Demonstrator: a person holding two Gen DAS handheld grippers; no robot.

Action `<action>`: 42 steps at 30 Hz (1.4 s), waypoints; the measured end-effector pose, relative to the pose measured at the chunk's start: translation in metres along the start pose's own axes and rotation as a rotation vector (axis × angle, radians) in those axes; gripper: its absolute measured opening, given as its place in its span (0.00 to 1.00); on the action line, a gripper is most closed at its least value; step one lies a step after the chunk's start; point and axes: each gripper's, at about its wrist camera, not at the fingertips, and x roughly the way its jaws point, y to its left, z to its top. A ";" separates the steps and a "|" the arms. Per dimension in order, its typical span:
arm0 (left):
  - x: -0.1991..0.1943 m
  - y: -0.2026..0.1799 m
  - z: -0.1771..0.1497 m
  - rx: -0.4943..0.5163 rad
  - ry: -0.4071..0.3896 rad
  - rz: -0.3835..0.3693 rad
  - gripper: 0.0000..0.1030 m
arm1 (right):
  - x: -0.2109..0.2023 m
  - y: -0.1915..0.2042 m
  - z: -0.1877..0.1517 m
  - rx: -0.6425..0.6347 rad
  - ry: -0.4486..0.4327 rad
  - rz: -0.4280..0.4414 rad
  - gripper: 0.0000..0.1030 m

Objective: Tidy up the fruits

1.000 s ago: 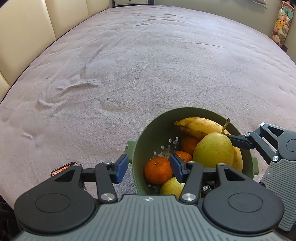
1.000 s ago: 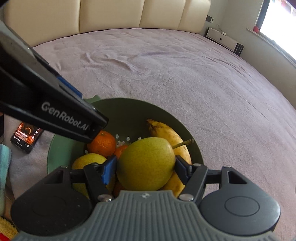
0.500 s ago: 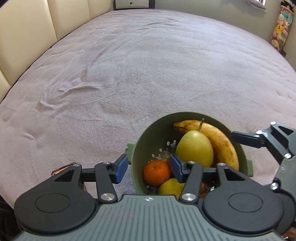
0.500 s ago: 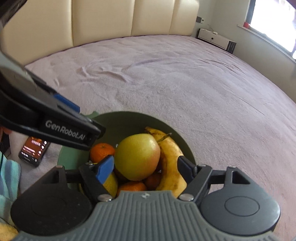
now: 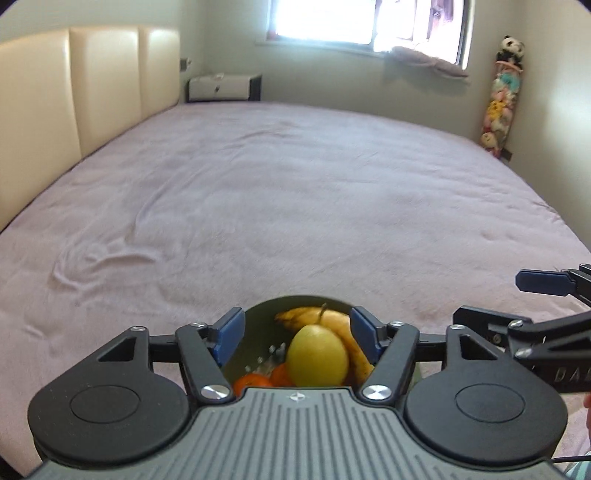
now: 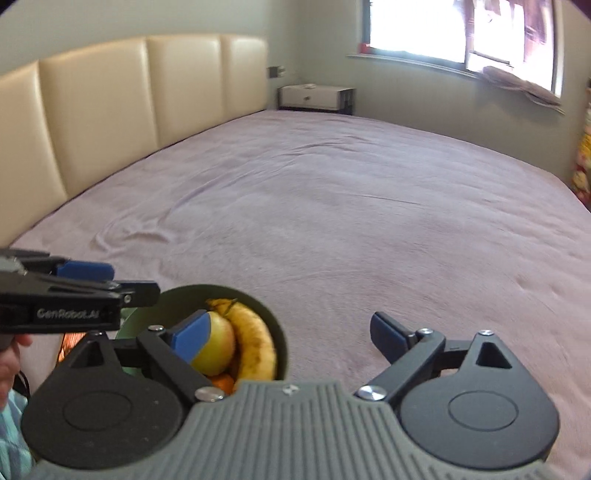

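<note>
Only part of the green bowl (image 5: 258,314) can be seen, since its near side is cut off by the left gripper (image 5: 297,332), which is held spread wide above it with nothing gripped. Inside, a pear (image 5: 317,356), banana (image 6: 255,339) and half-hidden oranges (image 5: 251,382) are piled. The right gripper (image 6: 291,336) is also spread wide, nothing held. Everything's parked on a mauve bedspread (image 5: 295,203), with a cream headboard (image 6: 110,110) and bright window (image 5: 351,22) behind.

On the bed (image 5: 295,192), just in front of my left tool (image 5: 295,334), sits the bowl (image 6: 275,325). In it the pear (image 5: 317,356) lies on the oranges (image 5: 253,382), with the banana (image 6: 255,339) to its right. My right tool (image 6: 291,338) is right of the bowl.
</note>
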 end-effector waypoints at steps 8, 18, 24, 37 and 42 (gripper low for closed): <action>-0.017 -0.055 -0.014 0.165 -0.087 0.005 0.84 | -0.051 -0.017 -0.026 0.075 -0.074 -0.149 0.96; -0.023 -0.073 -0.039 0.118 -0.079 0.037 0.86 | -0.077 -0.025 -0.068 0.127 -0.080 -0.239 0.96; -0.004 -0.071 -0.043 0.096 0.025 0.061 0.86 | -0.057 -0.037 -0.086 0.169 -0.009 -0.247 0.96; 0.009 -0.082 -0.053 0.101 0.103 0.057 0.86 | -0.042 -0.055 -0.100 0.242 0.044 -0.257 0.96; 0.009 -0.082 -0.052 0.099 0.106 0.056 0.86 | -0.043 -0.054 -0.099 0.248 0.036 -0.262 0.96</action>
